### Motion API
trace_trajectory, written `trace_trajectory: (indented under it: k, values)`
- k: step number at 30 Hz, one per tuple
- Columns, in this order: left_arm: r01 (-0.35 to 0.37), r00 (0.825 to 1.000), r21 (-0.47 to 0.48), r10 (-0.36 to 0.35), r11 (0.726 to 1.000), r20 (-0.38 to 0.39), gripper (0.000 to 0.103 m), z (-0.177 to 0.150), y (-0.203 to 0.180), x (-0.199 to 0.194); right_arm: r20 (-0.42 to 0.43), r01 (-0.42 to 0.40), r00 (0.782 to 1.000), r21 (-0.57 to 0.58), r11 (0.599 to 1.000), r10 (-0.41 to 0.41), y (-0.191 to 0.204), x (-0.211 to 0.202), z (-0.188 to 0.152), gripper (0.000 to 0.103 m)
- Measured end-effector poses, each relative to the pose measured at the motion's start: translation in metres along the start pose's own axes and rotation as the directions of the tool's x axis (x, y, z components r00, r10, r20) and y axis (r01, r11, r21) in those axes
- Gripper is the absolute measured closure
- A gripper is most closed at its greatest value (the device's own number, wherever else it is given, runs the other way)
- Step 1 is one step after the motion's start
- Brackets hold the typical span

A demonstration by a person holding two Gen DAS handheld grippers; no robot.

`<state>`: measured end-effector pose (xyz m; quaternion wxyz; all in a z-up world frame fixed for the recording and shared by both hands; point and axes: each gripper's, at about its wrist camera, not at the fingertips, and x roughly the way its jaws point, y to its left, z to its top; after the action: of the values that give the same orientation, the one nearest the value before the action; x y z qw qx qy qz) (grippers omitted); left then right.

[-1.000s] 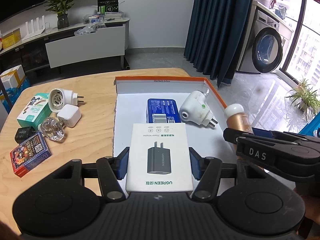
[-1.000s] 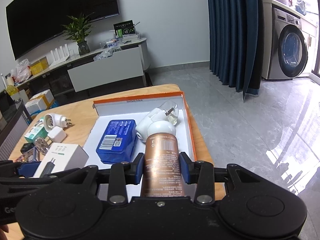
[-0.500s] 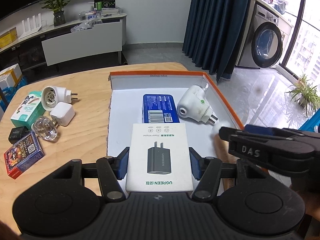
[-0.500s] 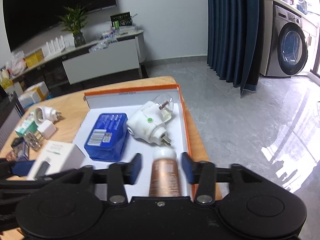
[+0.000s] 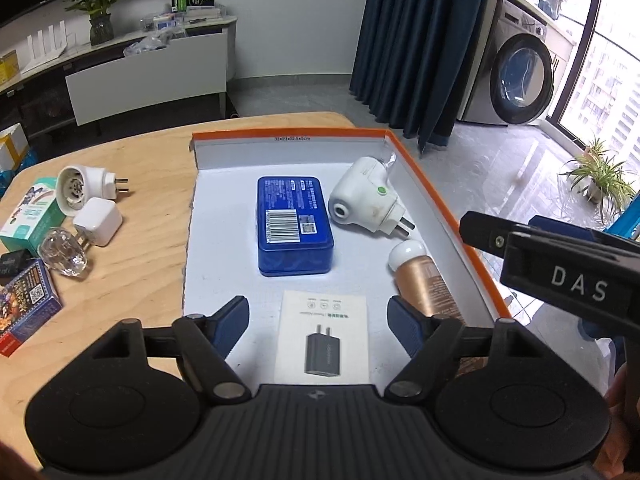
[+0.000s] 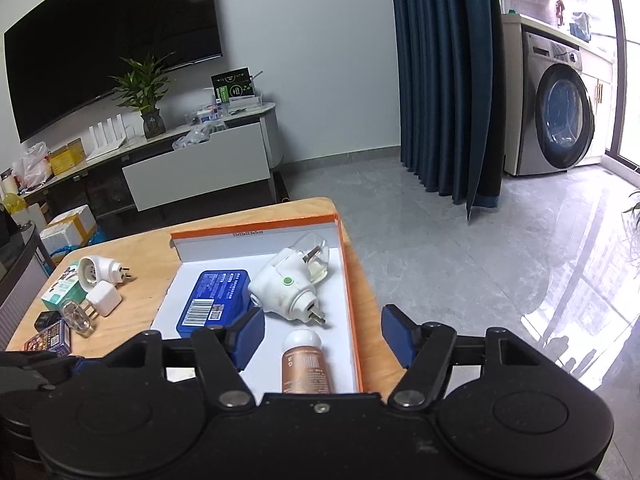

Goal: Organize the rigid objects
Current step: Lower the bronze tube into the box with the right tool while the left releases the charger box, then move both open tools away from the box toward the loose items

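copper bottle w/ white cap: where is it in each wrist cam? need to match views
Left wrist: copper bottle lies at right of centre in the orange-rimmed tray, along its right wall, its base behind the left gripper's right finger.
Right wrist: the bottle sits low at centre, cap pointing away, in the gap of the open right gripper.
Shared landmark: the blue tin, left of the bottle in both.

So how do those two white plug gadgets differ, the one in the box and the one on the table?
The boxed plug gadget lies inside the orange-edged box, has a green dot and a clear bottle attached. The table plug gadget lies on bare wood, showing a round holed face. Both are white with metal prongs.
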<state>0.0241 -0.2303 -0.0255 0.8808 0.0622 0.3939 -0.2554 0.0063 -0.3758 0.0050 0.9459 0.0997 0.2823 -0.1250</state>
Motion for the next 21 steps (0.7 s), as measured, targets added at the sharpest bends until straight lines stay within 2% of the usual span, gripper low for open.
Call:
trace_trajectory:
  k: [9, 21]
  values:
    - [-0.055, 0.997, -0.051, 0.058, 0.997, 0.044, 0.021, -0.001, 0.025, -0.026, -0.001, -0.035, 0.999, -0.023, 0.999, 0.035, 0.018, -0.015, -0.002, 0.022]
    - [-0.149, 0.986, -0.135, 0.157, 0.980, 0.052, 0.020, -0.020, 0.088, -0.060, -0.040, -0.160, 0.987, -0.105, 0.982, 0.157, 0.087, -0.015, -0.007, 0.020]
